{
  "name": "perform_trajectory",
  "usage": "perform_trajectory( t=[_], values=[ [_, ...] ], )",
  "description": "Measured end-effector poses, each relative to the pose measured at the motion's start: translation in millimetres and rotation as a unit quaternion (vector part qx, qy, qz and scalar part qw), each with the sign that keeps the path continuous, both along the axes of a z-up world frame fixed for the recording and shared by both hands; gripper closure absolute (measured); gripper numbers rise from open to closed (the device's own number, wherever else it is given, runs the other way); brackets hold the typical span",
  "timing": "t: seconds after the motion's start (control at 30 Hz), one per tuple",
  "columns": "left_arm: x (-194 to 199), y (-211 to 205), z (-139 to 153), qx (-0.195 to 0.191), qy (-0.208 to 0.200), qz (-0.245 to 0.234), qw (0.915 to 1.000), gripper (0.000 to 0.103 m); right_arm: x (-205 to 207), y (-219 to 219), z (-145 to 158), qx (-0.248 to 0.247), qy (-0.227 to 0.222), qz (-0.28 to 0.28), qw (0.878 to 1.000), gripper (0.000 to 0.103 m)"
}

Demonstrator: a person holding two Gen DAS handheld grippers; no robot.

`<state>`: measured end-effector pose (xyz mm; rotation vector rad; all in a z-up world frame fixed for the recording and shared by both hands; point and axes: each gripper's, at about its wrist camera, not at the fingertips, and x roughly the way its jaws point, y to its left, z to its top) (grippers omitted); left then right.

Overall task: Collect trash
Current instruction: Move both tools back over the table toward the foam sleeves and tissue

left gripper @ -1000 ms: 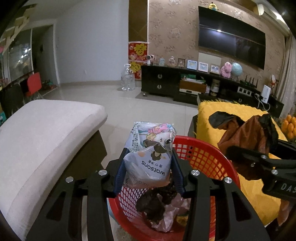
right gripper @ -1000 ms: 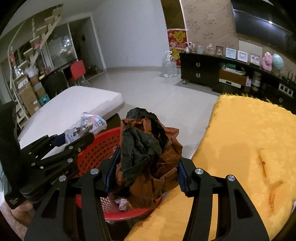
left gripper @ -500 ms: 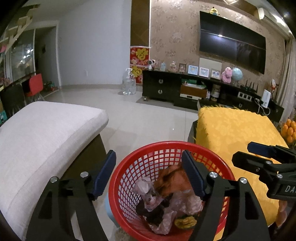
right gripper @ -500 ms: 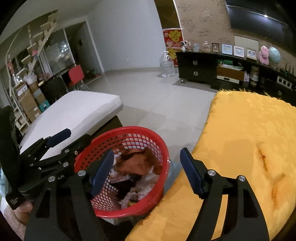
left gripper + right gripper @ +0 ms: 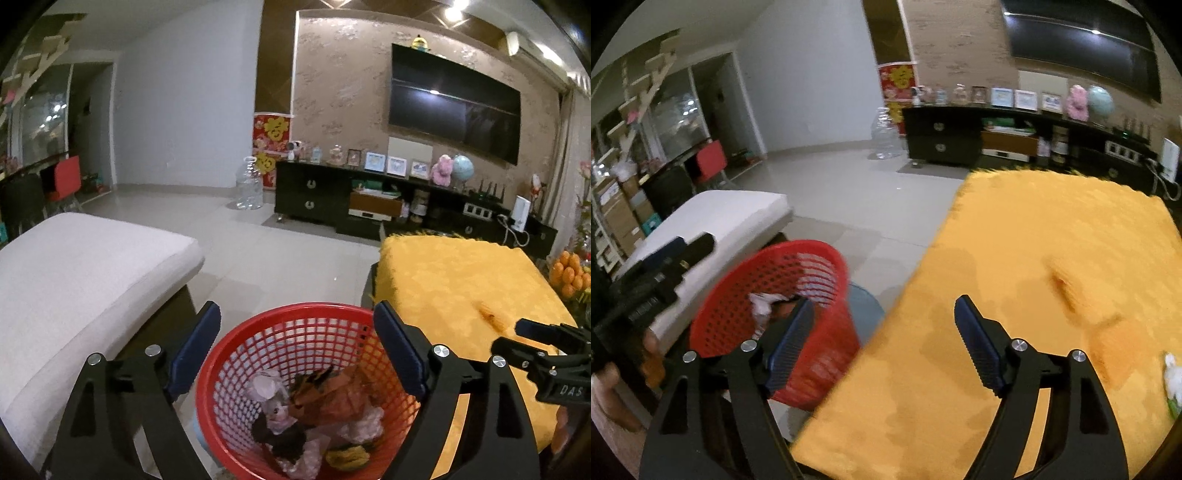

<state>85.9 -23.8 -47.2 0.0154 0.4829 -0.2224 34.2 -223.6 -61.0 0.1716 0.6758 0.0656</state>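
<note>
Red basket [image 5: 295, 373] of wrappers [image 5: 314, 417] below left gripper [image 5: 295, 354], right gripper [image 5: 882, 339] beside it over yellow cloth [image 5: 1034, 277], both just spread wide, empty.

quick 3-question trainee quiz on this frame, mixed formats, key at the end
1. True or false: the left hand-held gripper is clamped on a wrapper.
2. Multiple choice: the red basket stands (A) on top of the yellow cloth, (B) on the floor between the white cushion and the yellow cloth, (C) on the TV cabinet.
3. Fill in: the right hand-held gripper hangs mostly above the ______.

Key
1. False. Its jaws have just been opening and nothing is between them; the trash lies in the basket.
2. B
3. yellow cloth
</note>
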Motion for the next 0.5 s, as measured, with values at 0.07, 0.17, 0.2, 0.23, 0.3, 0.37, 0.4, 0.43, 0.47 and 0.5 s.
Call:
perform_trajectory(
  t=[0.07, 0.17, 0.2, 0.23, 0.3, 0.37, 0.4, 0.43, 0.47, 0.5],
  values=[
    [-0.9, -5.1, -0.8, 0.002, 0.001, -0.006, 1.0, 0.021, -9.4, -18.4, -4.0, -0.001, 0.002, -0.019, 1.0, 0.027],
    [-1.8, -11.7, -2.0, 0.0, 0.006, -0.018, 0.9998, 0.021, -26.1, -55.1, -11.6, 0.001, 0.01, -0.062, 0.998, 0.027],
    [-3.1, -15.2, -1.9, 0.0, 0.004, -0.023, 0.9997, 0.021, -32.9, -68.6, -14.7, 0.001, 0.012, -0.079, 0.997, 0.027],
    [-3.6, -18.2, -1.3, 0.0, 0.003, -0.025, 0.9997, 0.021, -37.9, -77.9, -17.0, 0.003, 0.014, -0.09, 0.996, 0.027],
    [-6.0, -24.4, -0.8, -0.001, -0.001, -0.034, 0.9994, 0.021, -48.1, -101.5, -22.2, 0.005, 0.017, -0.119, 0.993, 0.027],
    [-8.3, -30.7, -0.9, -0.003, -0.001, -0.042, 0.9991, 0.021, -63.0, -127.9, -28.5, -0.002, 0.022, -0.158, 0.987, 0.027],
    [-9.8, -34.6, -1.4, -0.004, -0.001, -0.048, 0.9988, 0.021, -66.7, -133.7, -30.7, -0.004, 0.024, -0.168, 0.985, 0.027],
    [-11.3, -37.6, -2.3, -0.004, 0.0, -0.052, 0.9986, 0.021, -75.2, -147.7, -34.5, -0.008, 0.027, -0.189, 0.981, 0.027],
    [-12.6, -42.7, -3.0, -0.002, 0.0, -0.057, 0.9984, 0.021, -79.5, -154.2, -36.7, -0.011, 0.029, -0.2, 0.979, 0.027],
    [-14.1, -47.5, -3.7, 0.0, 0.0, -0.062, 0.9981, 0.021, -84.7, -161.9, -38.9, -0.016, 0.031, -0.214, 0.976, 0.027]
  ],
)
